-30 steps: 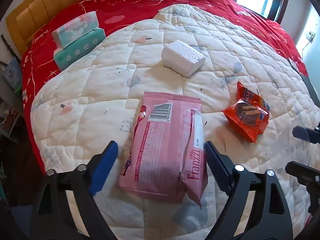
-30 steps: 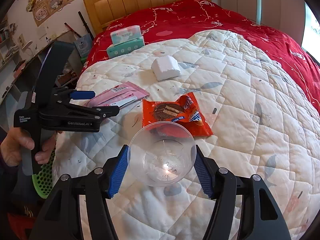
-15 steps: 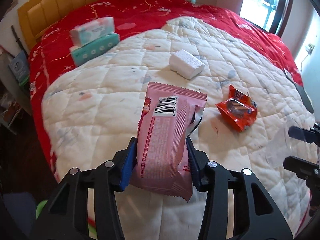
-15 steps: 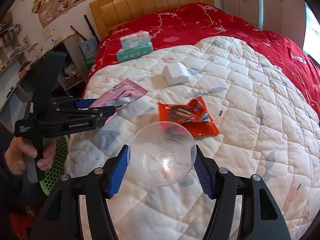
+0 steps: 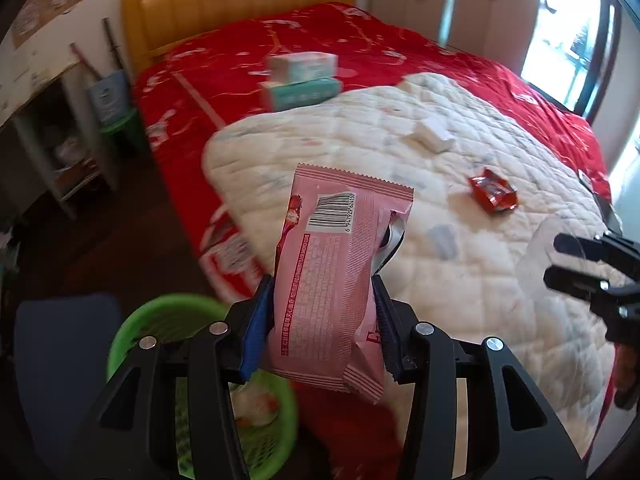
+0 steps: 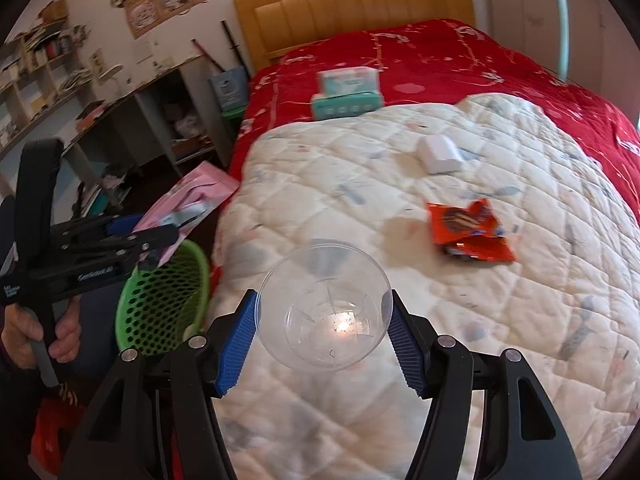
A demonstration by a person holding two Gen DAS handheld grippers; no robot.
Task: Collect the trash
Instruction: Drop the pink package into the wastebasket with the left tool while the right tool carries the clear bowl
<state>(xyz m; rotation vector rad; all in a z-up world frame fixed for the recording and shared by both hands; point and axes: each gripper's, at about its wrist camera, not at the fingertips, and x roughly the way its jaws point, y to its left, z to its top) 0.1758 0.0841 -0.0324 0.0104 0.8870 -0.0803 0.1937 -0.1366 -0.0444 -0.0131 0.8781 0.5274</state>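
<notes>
My left gripper [image 5: 322, 312] is shut on a pink snack wrapper [image 5: 336, 264], lifted off the quilt and held beside the bed above a green basket [image 5: 132, 332]. From the right wrist view the same wrapper [image 6: 192, 200] sticks out of the left gripper [image 6: 160, 236] over the green basket [image 6: 160, 304]. My right gripper [image 6: 324, 320] is shut on a clear plastic cup [image 6: 324, 308] above the quilt's near edge. An orange wrapper [image 6: 468, 232] and a white foam block [image 6: 438, 152] lie on the quilt.
Two tissue packs [image 6: 346, 94] are stacked on the red bedspread near the wooden headboard [image 6: 356, 12]. Shelves and a desk [image 6: 120, 120] line the wall left of the bed. A person's hand [image 6: 40, 332] grips the left tool's handle.
The left gripper closed on the pink wrapper, lifted it off the quilt and swung left over the green basket. The right gripper, still holding the cup, drifted left toward the bed's edge.
</notes>
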